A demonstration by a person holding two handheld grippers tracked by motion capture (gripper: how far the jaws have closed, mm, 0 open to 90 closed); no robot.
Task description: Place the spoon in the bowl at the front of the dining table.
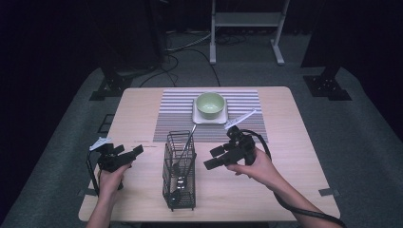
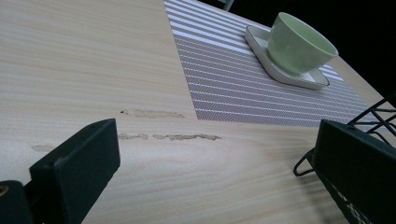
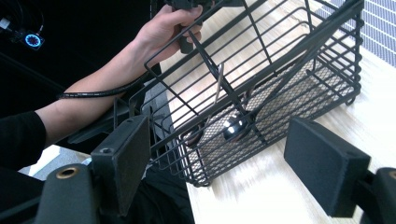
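Basket [image 1: 179,171] of black wire stands upright on the pale wood table [image 1: 285,156], near its front edge, between the two grippers. It is a tall, narrow box of thin rods with a fine mesh floor, seen through the bars in the right gripper view [image 3: 261,88]. Metal utensils [image 1: 183,159] lean inside it, one slim handle poking above the rim toward the mat; a shiny rounded end [image 3: 235,127] rests on the mesh.

Left gripper [image 1: 124,156] hovers just left of the basket, its blocky matte black jaws spread wide and holding nothing; the basket's corner shows just beside one jaw. Right gripper [image 1: 216,157] sits just right of the basket, jaws likewise apart and empty, pointed at its wire side.

Farther back lies a rectangular mat [image 1: 209,116] with fine grey and white stripes. On it a white square saucer [image 1: 209,118] with rounded corners carries a smooth, glossy pale green bowl [image 1: 210,105].
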